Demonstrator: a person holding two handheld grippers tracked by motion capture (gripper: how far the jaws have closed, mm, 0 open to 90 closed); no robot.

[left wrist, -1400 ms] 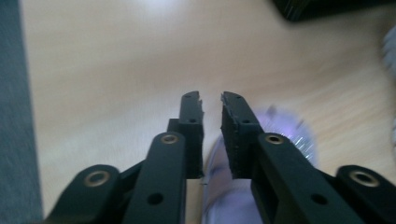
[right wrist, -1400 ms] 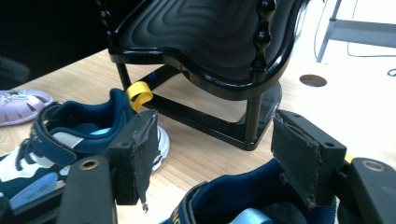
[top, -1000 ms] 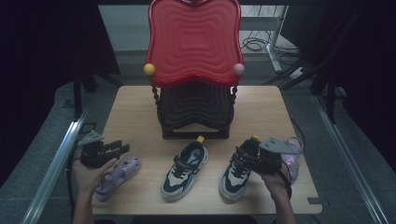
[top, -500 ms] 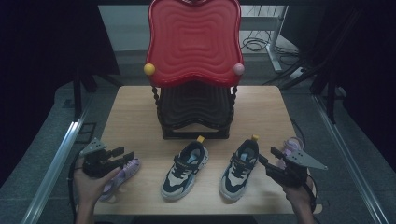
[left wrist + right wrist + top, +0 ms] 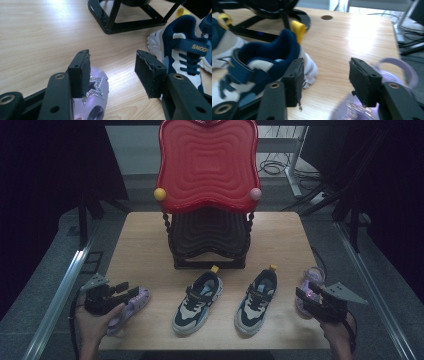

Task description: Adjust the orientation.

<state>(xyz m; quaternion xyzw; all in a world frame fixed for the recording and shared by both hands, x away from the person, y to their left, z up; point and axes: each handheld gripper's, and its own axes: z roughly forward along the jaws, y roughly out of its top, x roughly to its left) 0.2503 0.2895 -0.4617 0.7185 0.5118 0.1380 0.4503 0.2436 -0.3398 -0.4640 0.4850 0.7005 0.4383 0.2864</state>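
Under left tongs (image 5: 111, 72) — lilac sandal (image 5: 93, 100) (glittery star).

Right lilac sandal (image 5: 362, 105): blurred at 6 o'clock, toe cut by the frame edge. Left lilac sandal (image 5: 96, 100) half hidden behind the gripper's near jaw.

High overhead view, two close jaw-level views

left gripper (image 5: 131, 289) fingers just opening, right gripper (image 5: 305, 295) fingers closing, both empty
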